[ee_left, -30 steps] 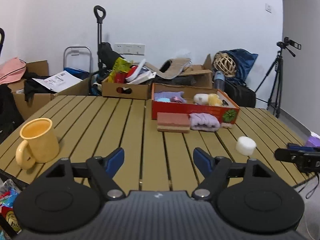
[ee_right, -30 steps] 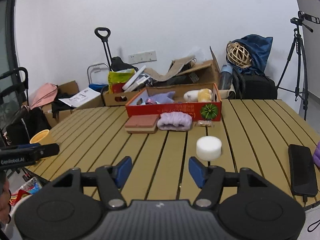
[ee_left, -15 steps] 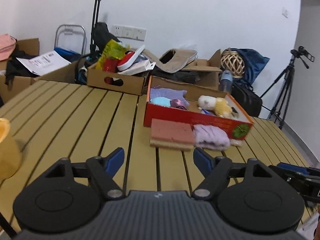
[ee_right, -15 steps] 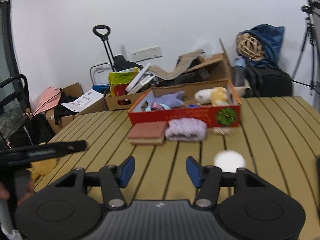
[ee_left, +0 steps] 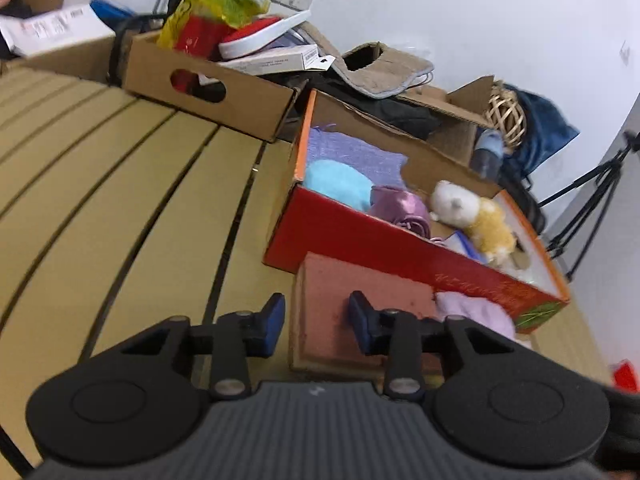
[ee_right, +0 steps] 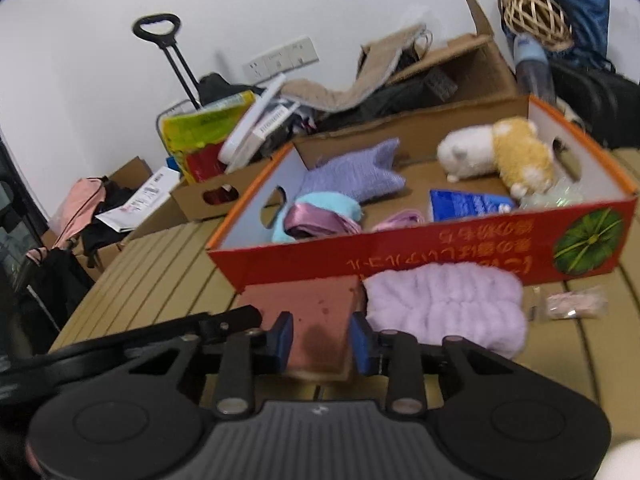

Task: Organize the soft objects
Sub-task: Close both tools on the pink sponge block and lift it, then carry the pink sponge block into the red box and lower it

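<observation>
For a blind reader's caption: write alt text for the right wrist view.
The right gripper, jaws just closing, straddles the near end of a pink sponge block on a slatted wooden table; whether its pads press the block is unclear. A fluffy lilac cloth lies beside the block, before a red cardboard box holding soft toys and fabrics.

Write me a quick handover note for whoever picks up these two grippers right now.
Left gripper and right gripper: both over the pink sponge block, jaws just closing, pads not clearly pressing yet.
Block and lilac fluffy cloth lie on the table, against the front of the red box.
Done: plush toy and cloths are in the box.
Left: likely box the block, then the lilac cloth.
</observation>
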Tool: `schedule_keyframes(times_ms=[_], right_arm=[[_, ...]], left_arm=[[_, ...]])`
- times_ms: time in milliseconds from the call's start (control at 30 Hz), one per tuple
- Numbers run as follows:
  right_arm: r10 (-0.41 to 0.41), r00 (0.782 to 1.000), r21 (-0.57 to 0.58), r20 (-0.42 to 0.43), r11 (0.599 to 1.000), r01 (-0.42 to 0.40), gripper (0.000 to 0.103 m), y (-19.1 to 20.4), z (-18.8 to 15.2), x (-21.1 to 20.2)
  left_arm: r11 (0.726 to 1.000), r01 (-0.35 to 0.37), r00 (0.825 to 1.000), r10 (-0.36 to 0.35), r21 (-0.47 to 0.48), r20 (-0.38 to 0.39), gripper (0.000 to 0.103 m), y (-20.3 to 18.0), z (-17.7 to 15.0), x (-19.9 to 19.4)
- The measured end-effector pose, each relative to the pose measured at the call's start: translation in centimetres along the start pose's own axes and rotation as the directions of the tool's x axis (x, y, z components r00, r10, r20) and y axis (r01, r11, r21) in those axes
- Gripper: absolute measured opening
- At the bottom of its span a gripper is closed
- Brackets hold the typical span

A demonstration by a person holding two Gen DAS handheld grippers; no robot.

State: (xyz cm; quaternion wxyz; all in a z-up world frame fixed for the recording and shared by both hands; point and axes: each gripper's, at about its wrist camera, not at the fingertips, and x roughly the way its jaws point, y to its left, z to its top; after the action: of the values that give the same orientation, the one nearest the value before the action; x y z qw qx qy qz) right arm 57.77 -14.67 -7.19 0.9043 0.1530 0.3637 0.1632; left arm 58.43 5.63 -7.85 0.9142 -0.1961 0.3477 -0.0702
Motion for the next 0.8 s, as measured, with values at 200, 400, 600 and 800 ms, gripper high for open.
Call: schedule_keyframes(times_ms=[200,400,600,800], right_arm=[[-0.007,1.0,-0.02,0.008,1.0,0.007,0.028,0.2,-0.1,1.1],[0.007,1.0,-0.035,0.018,0.999,-0.006,0.026,0.5,-0.7,0.5],[0.033,0.997,-0.053,0.067,0.998,-0.03,0.025,2.3,-1.0,-5.3],[0.066,0.991,-0.011,0.12,0.998,-0.065,0.023,2.0,-5.2,-15.3]], left_arm=[[0.999,0.035,0.999,-0.035,-0.021,-0.008,0.027,0.8,0.1,-0.1],[0.998,0.021,1.0,-0.022,-0.06,-0.017,0.025,0.8,-0.1,-0.9],[0.999,0.029,0.995,-0.033,0.042,0.097,0.025,-2.2,-1.2,-7.2],[0.992,0.103,0.988,-0.111,0.072,0.112,0.025,-5.4,-6.5,-14.9]])
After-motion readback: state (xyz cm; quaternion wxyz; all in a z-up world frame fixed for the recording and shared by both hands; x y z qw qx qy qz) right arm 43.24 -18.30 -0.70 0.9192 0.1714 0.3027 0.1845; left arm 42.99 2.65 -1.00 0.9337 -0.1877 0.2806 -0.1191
